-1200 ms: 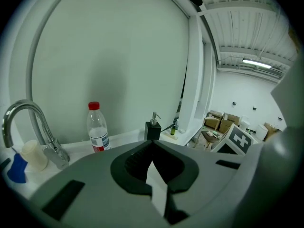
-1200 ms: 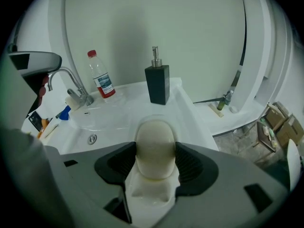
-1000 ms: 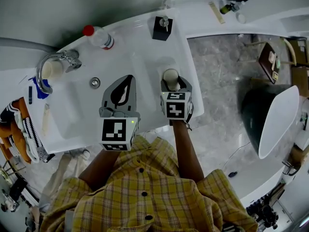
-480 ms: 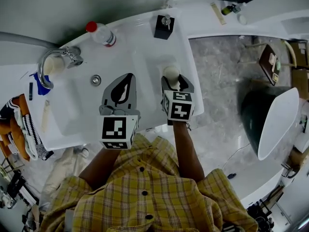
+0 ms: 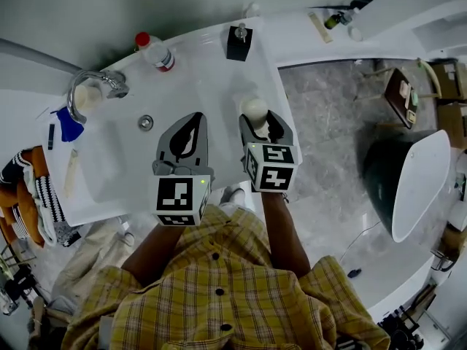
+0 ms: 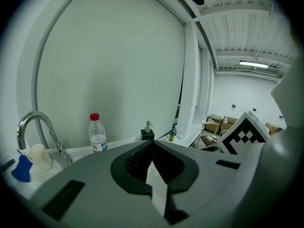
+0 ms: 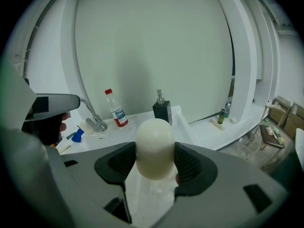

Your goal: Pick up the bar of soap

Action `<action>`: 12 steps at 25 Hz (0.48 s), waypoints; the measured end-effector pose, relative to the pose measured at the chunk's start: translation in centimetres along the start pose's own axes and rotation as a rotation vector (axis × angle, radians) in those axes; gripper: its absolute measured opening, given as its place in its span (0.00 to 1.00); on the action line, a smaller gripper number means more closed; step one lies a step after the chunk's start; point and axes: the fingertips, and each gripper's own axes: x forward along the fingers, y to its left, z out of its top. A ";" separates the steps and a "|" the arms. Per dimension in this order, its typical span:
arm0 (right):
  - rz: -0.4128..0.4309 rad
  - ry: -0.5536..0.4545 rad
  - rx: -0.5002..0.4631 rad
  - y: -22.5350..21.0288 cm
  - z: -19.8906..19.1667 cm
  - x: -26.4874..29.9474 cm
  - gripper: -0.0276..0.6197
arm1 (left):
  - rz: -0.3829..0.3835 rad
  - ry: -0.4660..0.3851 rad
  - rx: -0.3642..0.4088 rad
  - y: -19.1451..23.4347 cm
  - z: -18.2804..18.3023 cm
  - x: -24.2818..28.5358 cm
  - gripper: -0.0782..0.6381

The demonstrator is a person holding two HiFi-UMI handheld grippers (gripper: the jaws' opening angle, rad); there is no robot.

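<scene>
- The right gripper (image 7: 155, 164) was clamped on the bar of soap (image 7: 154, 146), one pad pressed to each flank.
- The soap's long axis ran forward along the fingers, with its rounded end poking past their tips, over the white counter (image 7: 199, 127).
- The left gripper (image 6: 152, 151), alongside, was closed on nothing.
- The black pump dispenser (image 7: 162, 110) stood well beyond the fingertips.
</scene>
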 end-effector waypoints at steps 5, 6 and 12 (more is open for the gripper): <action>0.020 -0.117 -0.024 1.2 1.8 -4.1 0.43 | 0.006 -0.039 0.011 -1.6 0.6 -2.6 0.12; 0.023 -0.137 -0.030 1.4 2.1 -4.9 0.43 | 0.005 -0.044 0.014 -2.0 0.7 -3.2 0.12; 0.041 -0.261 -0.049 2.4 3.9 -9.5 0.43 | 0.011 -0.087 0.025 -3.8 1.3 -6.0 0.12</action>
